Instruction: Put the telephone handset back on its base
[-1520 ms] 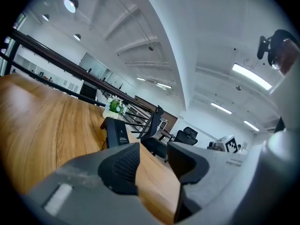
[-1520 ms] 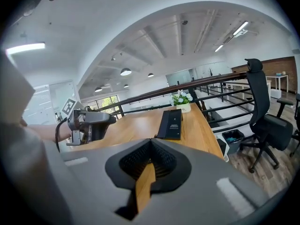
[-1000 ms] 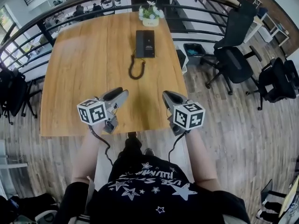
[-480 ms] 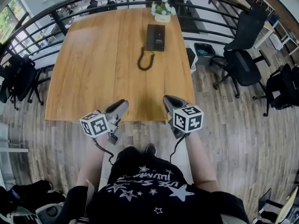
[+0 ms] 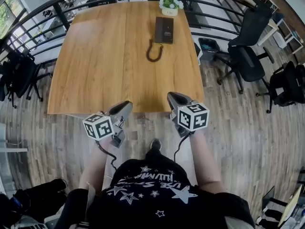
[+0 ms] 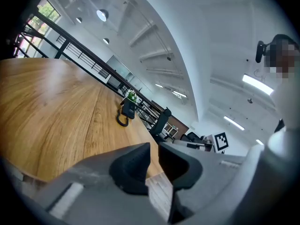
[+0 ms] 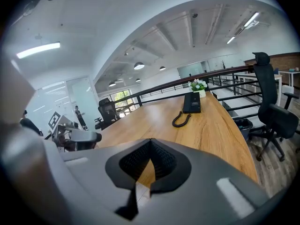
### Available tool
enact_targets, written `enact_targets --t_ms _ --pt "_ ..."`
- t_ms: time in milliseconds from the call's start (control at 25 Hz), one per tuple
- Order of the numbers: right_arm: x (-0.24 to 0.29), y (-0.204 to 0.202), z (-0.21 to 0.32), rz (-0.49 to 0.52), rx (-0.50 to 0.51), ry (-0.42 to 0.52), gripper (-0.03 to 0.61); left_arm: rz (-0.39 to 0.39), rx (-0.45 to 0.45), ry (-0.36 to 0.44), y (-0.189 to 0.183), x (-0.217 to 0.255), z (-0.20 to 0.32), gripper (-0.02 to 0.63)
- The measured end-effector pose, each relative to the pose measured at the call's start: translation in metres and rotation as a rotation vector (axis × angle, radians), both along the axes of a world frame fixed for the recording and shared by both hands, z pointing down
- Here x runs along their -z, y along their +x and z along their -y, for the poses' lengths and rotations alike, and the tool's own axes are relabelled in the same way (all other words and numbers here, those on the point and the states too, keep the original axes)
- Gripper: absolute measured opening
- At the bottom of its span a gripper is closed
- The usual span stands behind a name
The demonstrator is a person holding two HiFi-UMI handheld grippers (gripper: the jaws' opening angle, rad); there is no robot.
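Note:
A black telephone lies at the far end of the wooden table, its coiled cord looped in front of it. I cannot tell the handset apart from the base at this distance. The left gripper view shows the telephone small and far off, and so does the right gripper view, with the telephone past the curl of cord. My left gripper hovers at the table's near edge; its jaws are closing, a narrow gap left, nothing between them. My right gripper beside it is shut and empty.
A white pot of flowers stands just behind the telephone. A dark railing curves round the table's far side. Office chairs and a bin stand to the right, another chair to the left.
The table has slid away up the head view. Both grippers, which were over the tabletop, now sit at its near edge, farther from the telephone.

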State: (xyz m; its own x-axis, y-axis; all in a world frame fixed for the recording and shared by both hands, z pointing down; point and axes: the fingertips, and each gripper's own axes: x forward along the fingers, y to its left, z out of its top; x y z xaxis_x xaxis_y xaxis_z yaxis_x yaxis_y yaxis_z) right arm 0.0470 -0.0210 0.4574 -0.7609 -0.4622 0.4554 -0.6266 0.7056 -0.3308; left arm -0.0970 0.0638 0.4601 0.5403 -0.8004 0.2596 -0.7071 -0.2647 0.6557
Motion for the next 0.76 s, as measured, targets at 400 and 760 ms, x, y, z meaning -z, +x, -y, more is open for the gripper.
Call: enact_targets --t_ms 400,760 --pt "0.006 -0.020 -0.087 -0.023 -0.017 0.012 0.001 0.004 0.013 -0.009 -0.027 0.002 -0.080 0.004" --pt "0.005 -0.031 -0.151 -0.029 -0.034 0.017 0.000 0.024 0.001 -0.022 -0.042 -0.006 -0.146 0.002"
